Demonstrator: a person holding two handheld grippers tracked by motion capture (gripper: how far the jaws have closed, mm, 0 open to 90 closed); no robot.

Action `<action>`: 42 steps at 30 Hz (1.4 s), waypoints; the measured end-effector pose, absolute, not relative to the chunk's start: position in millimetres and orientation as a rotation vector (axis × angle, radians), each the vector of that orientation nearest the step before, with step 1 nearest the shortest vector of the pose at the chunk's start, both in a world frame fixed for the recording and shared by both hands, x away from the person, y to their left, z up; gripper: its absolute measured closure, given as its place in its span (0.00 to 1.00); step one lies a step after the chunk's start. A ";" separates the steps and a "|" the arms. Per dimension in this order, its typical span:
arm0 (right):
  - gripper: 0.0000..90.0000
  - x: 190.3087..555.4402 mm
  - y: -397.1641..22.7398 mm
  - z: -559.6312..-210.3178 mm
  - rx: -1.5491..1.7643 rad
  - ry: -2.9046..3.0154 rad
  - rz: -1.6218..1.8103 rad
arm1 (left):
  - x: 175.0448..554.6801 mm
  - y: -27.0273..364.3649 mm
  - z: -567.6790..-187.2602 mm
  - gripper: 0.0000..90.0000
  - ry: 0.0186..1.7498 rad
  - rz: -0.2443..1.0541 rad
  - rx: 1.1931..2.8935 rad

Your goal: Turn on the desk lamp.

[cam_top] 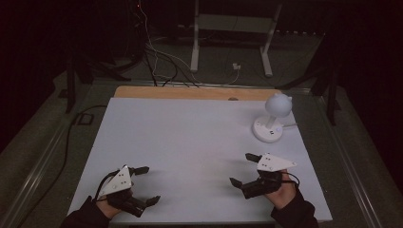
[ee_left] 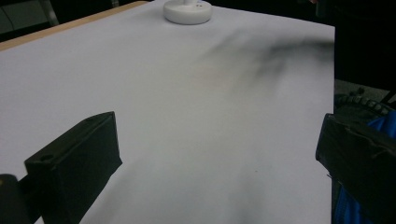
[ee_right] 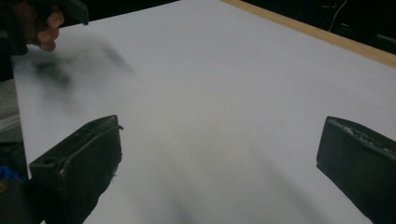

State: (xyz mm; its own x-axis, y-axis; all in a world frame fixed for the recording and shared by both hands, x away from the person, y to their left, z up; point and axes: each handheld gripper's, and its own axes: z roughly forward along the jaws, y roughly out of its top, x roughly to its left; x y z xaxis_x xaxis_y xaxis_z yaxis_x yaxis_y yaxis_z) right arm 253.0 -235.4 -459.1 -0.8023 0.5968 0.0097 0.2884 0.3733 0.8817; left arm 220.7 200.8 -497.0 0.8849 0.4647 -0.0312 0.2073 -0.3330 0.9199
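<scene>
A white sheet (cam_top: 190,142) covers the table. My left gripper (cam_top: 148,184) sits low at the near left, held in a hand, its black jaws spread wide with nothing between them. In the left gripper view the left gripper (ee_left: 219,154) looks across bare white sheet toward a white round lamp base (ee_left: 187,11). My right gripper (cam_top: 241,168) hovers at the near right, also open and empty. The right gripper (ee_right: 219,154) faces bare sheet, with the other hand (ee_right: 44,25) far off at the upper left.
A small white lamp with a ball-shaped head (cam_top: 277,105) on a round base (cam_top: 267,129) stands at the far right of the sheet. A wooden table edge (cam_top: 190,92) runs along the back. Cables (cam_top: 157,57) and a white stand (cam_top: 230,33) lie on the floor beyond.
</scene>
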 end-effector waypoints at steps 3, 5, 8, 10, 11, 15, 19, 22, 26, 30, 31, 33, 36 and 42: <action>0.00 256.3 -236.1 -456.0 0.797 2.302 1.399 | 220.5 200.6 -497.2 0.00 0.498 0.282 1.920; 0.00 258.8 -236.8 -453.7 0.807 2.280 1.400 | 220.7 200.9 -497.0 0.00 0.495 0.283 1.919; 0.00 262.8 -237.4 -451.4 0.822 2.257 1.395 | 220.8 201.1 -496.8 0.00 0.497 0.282 1.916; 0.00 265.2 -237.6 -450.3 0.832 2.245 1.388 | 220.5 200.9 -497.1 0.00 0.496 0.281 1.924; 0.00 266.5 -237.9 -449.8 0.835 2.241 1.387 | 220.5 200.9 -497.1 0.00 0.496 0.281 1.924; 0.00 271.3 -239.0 -448.9 0.859 2.219 1.371 | 220.3 200.8 -497.1 0.00 0.496 0.281 1.921; 0.00 275.9 -242.0 -447.1 0.886 2.199 1.369 | 220.5 201.0 -496.9 0.00 0.499 0.280 1.920; 0.00 279.8 -245.0 -445.6 0.894 2.186 1.367 | 220.3 200.9 -497.1 0.00 0.496 0.281 1.925; 0.00 284.1 -249.3 -444.0 0.926 2.158 1.379 | 220.4 200.9 -496.9 0.00 0.498 0.280 1.920; 0.00 292.4 -257.3 -441.0 0.970 2.107 1.372 | 220.5 201.0 -496.8 0.00 0.500 0.281 1.920; 0.00 294.7 -259.3 -440.8 0.982 2.101 1.363 | 220.2 200.8 -497.1 0.00 0.500 0.280 1.922; 0.00 299.0 -263.0 -440.6 1.007 2.084 1.352 | 220.3 200.8 -497.1 0.00 0.499 0.282 1.928; 0.00 305.5 -268.5 -440.6 1.059 2.045 1.343 | 220.6 200.9 -497.0 0.00 0.502 0.277 1.920; 0.00 319.2 -275.0 -442.7 1.169 1.949 1.311 | 220.5 200.9 -497.0 0.00 0.503 0.276 1.918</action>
State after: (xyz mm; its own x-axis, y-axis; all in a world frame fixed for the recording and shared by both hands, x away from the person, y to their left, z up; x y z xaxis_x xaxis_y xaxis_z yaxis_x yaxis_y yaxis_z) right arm 319.2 -275.0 -442.7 -0.4976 0.8660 0.0486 0.3712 0.1621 0.9143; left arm 220.5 200.9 -497.0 0.8836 0.4666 -0.0407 0.2160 -0.3288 0.9194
